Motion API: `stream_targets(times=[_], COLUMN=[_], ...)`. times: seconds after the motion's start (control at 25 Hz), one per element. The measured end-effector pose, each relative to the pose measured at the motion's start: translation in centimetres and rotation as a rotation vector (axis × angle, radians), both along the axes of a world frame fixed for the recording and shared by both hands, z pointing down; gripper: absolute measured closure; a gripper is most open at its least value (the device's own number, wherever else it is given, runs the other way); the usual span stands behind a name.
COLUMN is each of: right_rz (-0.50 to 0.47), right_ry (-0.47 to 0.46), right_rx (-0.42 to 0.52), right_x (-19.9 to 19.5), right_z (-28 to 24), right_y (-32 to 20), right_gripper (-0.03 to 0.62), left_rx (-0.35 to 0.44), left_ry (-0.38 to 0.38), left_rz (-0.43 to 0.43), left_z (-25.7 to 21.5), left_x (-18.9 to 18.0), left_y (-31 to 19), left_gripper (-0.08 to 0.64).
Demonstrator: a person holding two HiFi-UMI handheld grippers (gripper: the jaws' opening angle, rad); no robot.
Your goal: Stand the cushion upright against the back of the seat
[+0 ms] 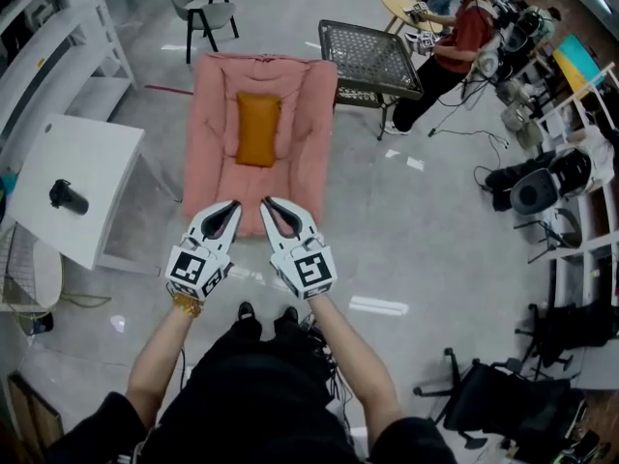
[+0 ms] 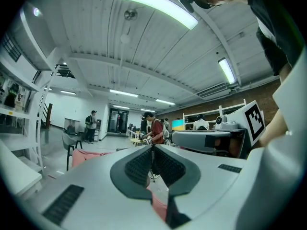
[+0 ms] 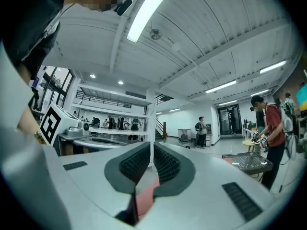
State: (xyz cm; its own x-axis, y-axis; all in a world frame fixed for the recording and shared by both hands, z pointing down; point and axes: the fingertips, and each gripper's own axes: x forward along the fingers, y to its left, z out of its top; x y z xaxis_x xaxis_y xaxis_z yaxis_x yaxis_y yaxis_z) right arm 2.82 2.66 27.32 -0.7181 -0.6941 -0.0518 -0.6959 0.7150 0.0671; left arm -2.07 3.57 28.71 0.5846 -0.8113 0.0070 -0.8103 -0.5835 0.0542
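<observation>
Cushion (image 1: 258, 129), orange and oblong, lay flat on the pink padded seat (image 1: 215, 162), in the middle of its far half; its long axis ran away from the person along the seat's length, with one short end toward the grippers and the other toward the seat's far edge. The seat itself was spread out on the glossy grey floor (image 1: 416, 240), and I could not tell which end was its back. At the seat's near edge the left gripper (image 1: 233, 204) and the right gripper (image 1: 267, 202) were held side by side, pointing level toward the cushion and well apart from it. Both were clenched with nothing between the pads, only a sliver of pink seat showing below them in each gripper view. Just beside the seat's far right corner stood a black mesh table (image 1: 368, 56), and a grey chair (image 1: 208, 13) stood beyond the far end. A white worktop (image 1: 82, 162) to the left carried a dark cylinder (image 1: 68, 197), with white shelving (image 1: 58, 37) behind it. A seated person in a red top (image 1: 455, 42) was past the mesh table, among cluttered shelves along the right wall.
</observation>
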Motion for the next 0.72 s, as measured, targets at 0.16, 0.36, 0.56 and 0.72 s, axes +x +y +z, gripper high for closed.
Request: stream_targets(times=[0.16, 0.36, 0.56, 0.72], right_rz=[-0.008, -0.026, -0.042, -0.046], right_ry=[-0.002, -0.01, -0.013, 0.014], right_rx=[0.034, 0.033, -0.031, -0.063], right_x=[2.5, 7.0, 9.4, 10.1], right_z=[-0.8, -0.7, 1.5, 3.3], right_y=[1.7, 3.6, 4.8, 5.3], right_gripper=[0.563, 0.563, 0.563, 0.563], left_rx=[0.02, 0.051, 0.04, 0.039], left_ry=[-0.023, -0.033, -0.03, -0.027], left_rz=[-0.021, -0.04, -0.066, -0.056], left_z=[-0.8, -1.1, 0.0, 0.7], left_x=[2.1, 6.4, 8.7, 9.8], left_y=[1.9, 3.9, 4.8, 5.2], left_gripper=[0.534, 0.534, 0.534, 0.534])
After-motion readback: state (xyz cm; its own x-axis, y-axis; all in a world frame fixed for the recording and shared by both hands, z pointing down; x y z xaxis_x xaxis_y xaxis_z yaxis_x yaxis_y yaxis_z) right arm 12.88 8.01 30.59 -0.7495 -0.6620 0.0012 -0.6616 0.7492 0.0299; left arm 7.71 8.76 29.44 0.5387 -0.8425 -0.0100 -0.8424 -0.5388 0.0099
